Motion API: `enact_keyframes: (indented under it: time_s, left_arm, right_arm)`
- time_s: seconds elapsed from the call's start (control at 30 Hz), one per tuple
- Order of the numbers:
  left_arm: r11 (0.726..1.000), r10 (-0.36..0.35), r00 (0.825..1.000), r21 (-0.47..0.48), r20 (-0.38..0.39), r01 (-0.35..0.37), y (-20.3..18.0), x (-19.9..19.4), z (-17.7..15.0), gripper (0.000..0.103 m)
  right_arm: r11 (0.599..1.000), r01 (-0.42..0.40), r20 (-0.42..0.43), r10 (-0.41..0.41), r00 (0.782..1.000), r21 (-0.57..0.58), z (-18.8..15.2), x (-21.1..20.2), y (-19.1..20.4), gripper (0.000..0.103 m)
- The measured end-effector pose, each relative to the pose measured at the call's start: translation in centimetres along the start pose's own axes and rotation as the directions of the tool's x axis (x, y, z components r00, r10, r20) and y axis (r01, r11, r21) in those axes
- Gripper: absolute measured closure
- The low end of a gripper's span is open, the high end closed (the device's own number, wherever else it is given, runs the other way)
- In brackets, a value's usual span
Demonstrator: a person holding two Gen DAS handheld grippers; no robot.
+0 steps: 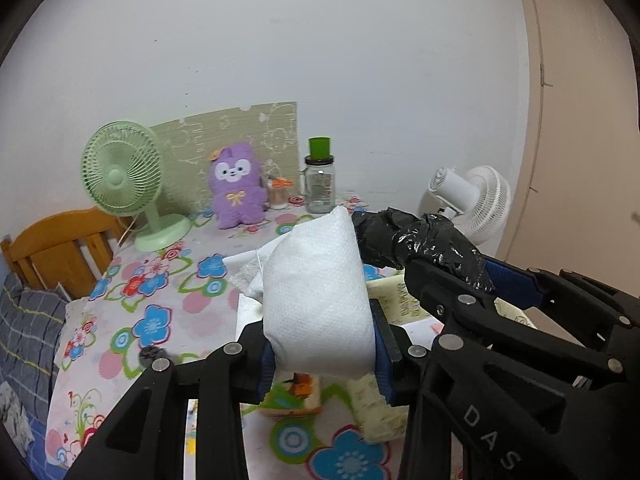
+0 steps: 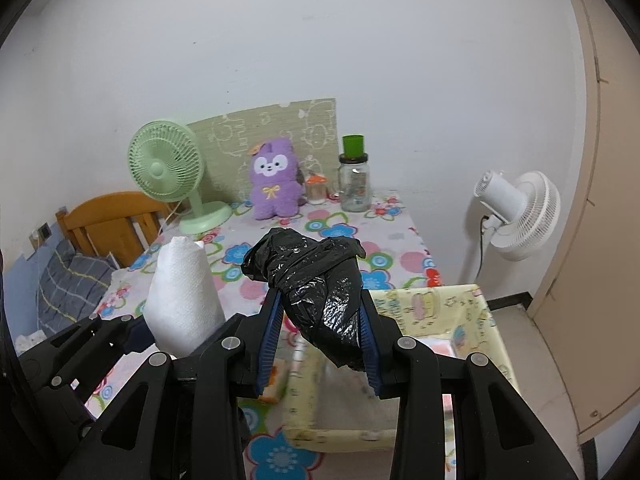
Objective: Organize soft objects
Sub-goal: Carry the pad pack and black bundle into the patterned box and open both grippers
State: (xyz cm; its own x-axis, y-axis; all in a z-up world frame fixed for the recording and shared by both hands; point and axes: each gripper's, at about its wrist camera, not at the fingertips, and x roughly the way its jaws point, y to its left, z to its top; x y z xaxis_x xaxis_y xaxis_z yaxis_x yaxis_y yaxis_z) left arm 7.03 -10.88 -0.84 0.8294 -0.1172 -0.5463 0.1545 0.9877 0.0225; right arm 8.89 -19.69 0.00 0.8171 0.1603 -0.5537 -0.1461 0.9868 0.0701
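white pack (image 1: 316, 300) btwn left gripper (image 1: 320, 364) fingers (image 1: 382, 352), clamped.

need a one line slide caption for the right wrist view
Right gripper clamps a crumpled black plastic bag above a yellow fabric box, left gripper holding a white pouch alongside.

Both handheld grippers are matte black linkage frames studded with round silver pivot pins. Ribbed blue pads (image 2: 270, 334) line the fingers. The right gripper (image 1: 432, 258) carries white raised lettering.
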Motion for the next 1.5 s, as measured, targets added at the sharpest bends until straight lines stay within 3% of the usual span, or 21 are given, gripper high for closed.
enact_keyframes:
  time_s: [0.57,0.8,0.87,0.93,1.0,1.27,1.37,1.47,1.5]
  left_arm:
    - [0.993,-0.107,0.993,0.047,-0.048,0.109,-5.8,4.0,0.8,0.061]
    - [0.990,-0.119,0.988,0.059,-0.099,0.125,-7.0,5.9,0.2,0.053]
    - [0.990,-0.118,0.986,0.064,-0.114,0.126,-7.3,6.4,0.0,0.048]
    - [0.991,-0.103,0.987,0.067,-0.126,0.112,-7.4,6.9,-0.2,0.027]
    - [0.992,-0.101,0.986,0.066,-0.135,0.110,-7.4,7.3,-0.3,0.017]
    - [0.991,-0.073,0.984,0.099,-0.159,0.090,-7.9,8.2,-0.7,0.008]
    - [0.991,-0.073,0.983,0.103,-0.168,0.091,-7.9,8.5,-0.8,0.008]
    - [0.990,-0.078,0.982,0.103,-0.171,0.096,-7.9,8.5,-0.8,0.007]
    - [0.990,-0.082,0.982,0.099,-0.168,0.099,-7.8,8.5,-0.7,0.005]
  right_arm:
    - [0.997,0.055,-0.044,-0.052,0.998,0.057,-0.5,1.4,-6.8,0.063]
    - [0.995,0.059,-0.087,-0.052,0.995,0.080,-1.5,2.8,-8.3,0.063]
    - [0.994,0.063,-0.100,-0.054,0.994,0.089,-1.8,3.2,-8.7,0.063]
    - [0.994,0.065,-0.109,-0.054,0.992,0.091,-2.0,3.5,-8.9,0.063]
    - [0.994,0.062,-0.118,-0.051,0.992,0.095,-2.2,3.8,-9.2,0.063]
    - [0.992,0.057,-0.147,-0.040,0.988,0.112,-2.8,5.0,-9.6,0.063]
    - [0.991,0.061,-0.159,-0.042,0.986,0.116,-2.9,5.2,-9.8,0.060]
    - [0.990,0.048,-0.165,-0.026,0.986,0.129,-2.9,5.4,-10.0,0.045]
    - [0.990,0.042,-0.163,-0.019,0.986,0.138,-2.9,5.4,-10.0,0.035]
